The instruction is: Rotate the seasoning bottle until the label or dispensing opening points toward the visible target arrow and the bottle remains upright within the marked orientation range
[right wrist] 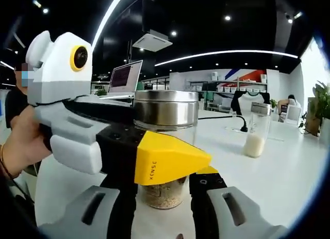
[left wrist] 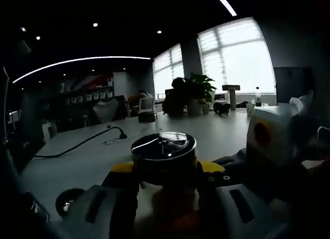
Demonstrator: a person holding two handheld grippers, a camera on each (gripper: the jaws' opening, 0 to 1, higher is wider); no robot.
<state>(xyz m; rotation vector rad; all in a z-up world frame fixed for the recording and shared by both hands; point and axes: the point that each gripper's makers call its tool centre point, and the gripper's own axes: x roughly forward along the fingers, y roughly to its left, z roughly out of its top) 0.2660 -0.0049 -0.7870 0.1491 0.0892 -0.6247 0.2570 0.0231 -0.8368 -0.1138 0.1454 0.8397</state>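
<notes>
The seasoning bottle [right wrist: 164, 109] stands upright on the white table [right wrist: 289, 167]. It is clear glass with a steel lid and brownish seasoning in its lower part. My right gripper [right wrist: 162, 198] has a jaw on each side of the bottle's base, tight against the glass. My left gripper [right wrist: 154, 146] comes in from the left and clamps the bottle's middle, with its yellow fingertip [right wrist: 167, 159] lying across the front. In the left gripper view the bottle's lid [left wrist: 164, 149] sits between the left gripper [left wrist: 165, 185] jaws. The right gripper [left wrist: 232, 164] reaches in from the right.
A second glass jar [right wrist: 255, 136] with white powder stands further back. Beside it a black cable [left wrist: 77, 143] runs across the table. A laptop [right wrist: 124, 77] lies behind, and a potted plant [left wrist: 198, 92] stands by the windows. A person's hand [right wrist: 20, 141] holds the left gripper.
</notes>
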